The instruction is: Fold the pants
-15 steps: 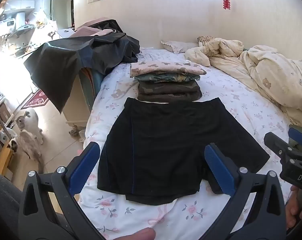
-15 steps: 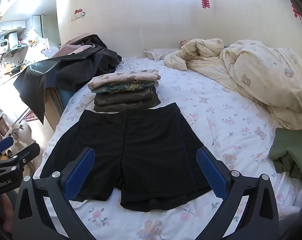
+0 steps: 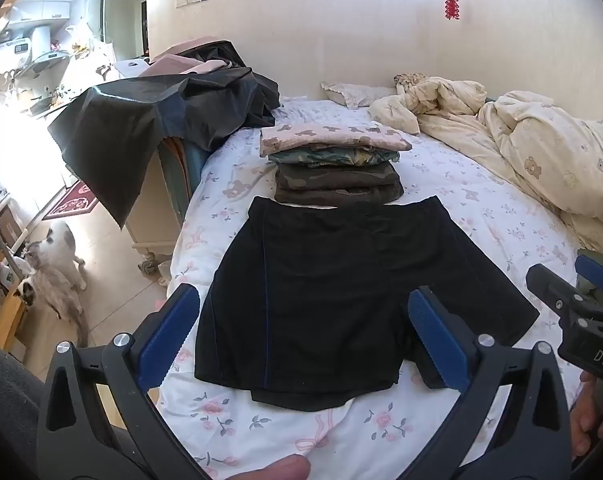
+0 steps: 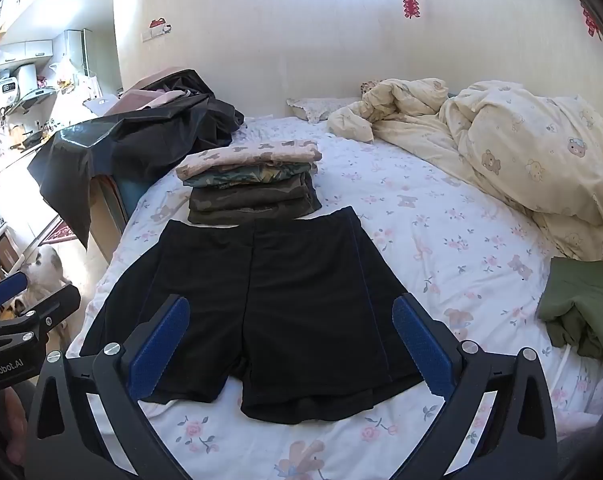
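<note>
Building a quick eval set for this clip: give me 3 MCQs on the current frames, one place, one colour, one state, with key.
1. Where is the stack of folded clothes relative to the black shorts?
A. just beyond the waistband
B. on the floor
C. on the quilt

2. What colour is the crumpled garment at the bed's right edge?
A. red
B. olive green
C. white

3. How are the left gripper and right gripper?
A. both shut on the shorts
B. one shut, one open
C. both open, holding nothing

Key: 1 A, the stack sits at the far end of the shorts; 2 B, green in the right wrist view; 3 C, blue pads stand wide apart above the shorts.
</note>
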